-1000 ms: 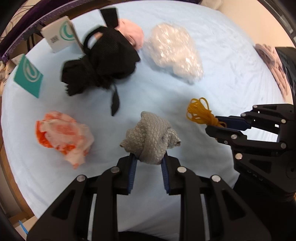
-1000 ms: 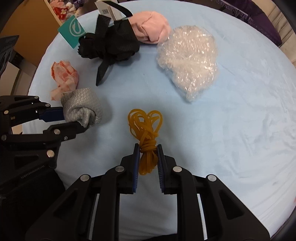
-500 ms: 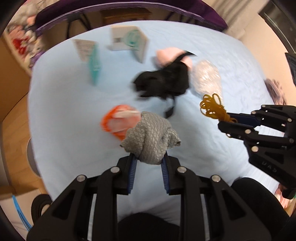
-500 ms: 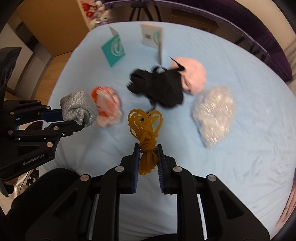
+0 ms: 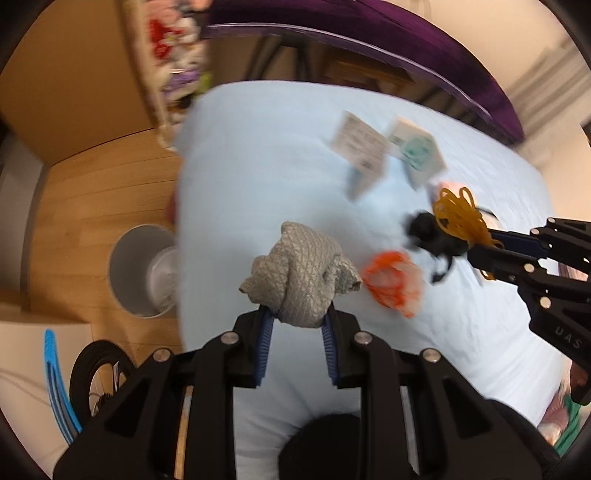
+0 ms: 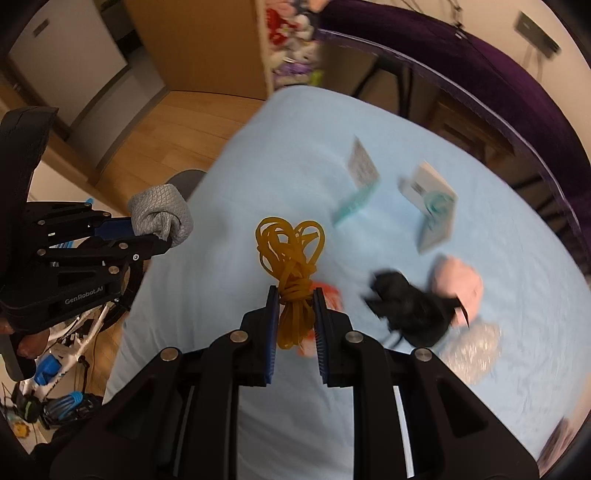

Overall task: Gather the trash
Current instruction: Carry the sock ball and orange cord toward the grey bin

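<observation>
Left tongs (image 5: 295,325) clamp grey cloth wad (image 5: 299,275); right tongs (image 6: 295,314) clamp yellow rubber-band bundle (image 6: 290,258). Bin (image 5: 142,271) on floor, left of both, nearer left tongs.

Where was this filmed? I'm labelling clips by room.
Probably a bedroom: a bed under a light blue sheet, a wooden floor with a grey waste bin beside the bed, and a shelf of plush toys.
</observation>
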`<state>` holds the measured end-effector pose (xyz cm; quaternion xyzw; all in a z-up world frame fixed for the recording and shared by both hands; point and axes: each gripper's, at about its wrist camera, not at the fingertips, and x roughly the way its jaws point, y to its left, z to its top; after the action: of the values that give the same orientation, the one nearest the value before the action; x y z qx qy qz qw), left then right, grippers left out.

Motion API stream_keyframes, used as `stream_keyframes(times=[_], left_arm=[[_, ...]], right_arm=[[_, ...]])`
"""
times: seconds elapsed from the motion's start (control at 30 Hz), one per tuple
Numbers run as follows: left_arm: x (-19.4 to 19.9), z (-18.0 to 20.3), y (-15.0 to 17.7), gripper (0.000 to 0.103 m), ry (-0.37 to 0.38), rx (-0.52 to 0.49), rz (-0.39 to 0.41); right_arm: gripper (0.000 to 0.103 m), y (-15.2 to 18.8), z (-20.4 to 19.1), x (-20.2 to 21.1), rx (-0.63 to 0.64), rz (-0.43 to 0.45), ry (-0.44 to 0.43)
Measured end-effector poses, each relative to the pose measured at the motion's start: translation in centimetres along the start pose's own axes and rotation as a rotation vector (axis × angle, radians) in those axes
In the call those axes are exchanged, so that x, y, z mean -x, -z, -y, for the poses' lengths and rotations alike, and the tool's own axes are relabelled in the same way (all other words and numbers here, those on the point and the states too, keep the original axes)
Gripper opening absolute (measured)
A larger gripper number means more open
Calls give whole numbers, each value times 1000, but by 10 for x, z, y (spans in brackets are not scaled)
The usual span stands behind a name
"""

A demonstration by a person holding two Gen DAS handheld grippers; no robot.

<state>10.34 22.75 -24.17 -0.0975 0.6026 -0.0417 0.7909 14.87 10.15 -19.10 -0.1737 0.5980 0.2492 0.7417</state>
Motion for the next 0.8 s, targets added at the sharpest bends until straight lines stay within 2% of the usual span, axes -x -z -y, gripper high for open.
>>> stream_keyframes(times=[0.37, 0.8], left_arm=[[30, -110, -1, 25, -89, 209, 65], [50, -209, 30, 25, -190, 404, 101]], right_arm=[[17, -93, -95, -28, 240, 41, -70], [17, -166, -209, -78, 444, 41, -185]])
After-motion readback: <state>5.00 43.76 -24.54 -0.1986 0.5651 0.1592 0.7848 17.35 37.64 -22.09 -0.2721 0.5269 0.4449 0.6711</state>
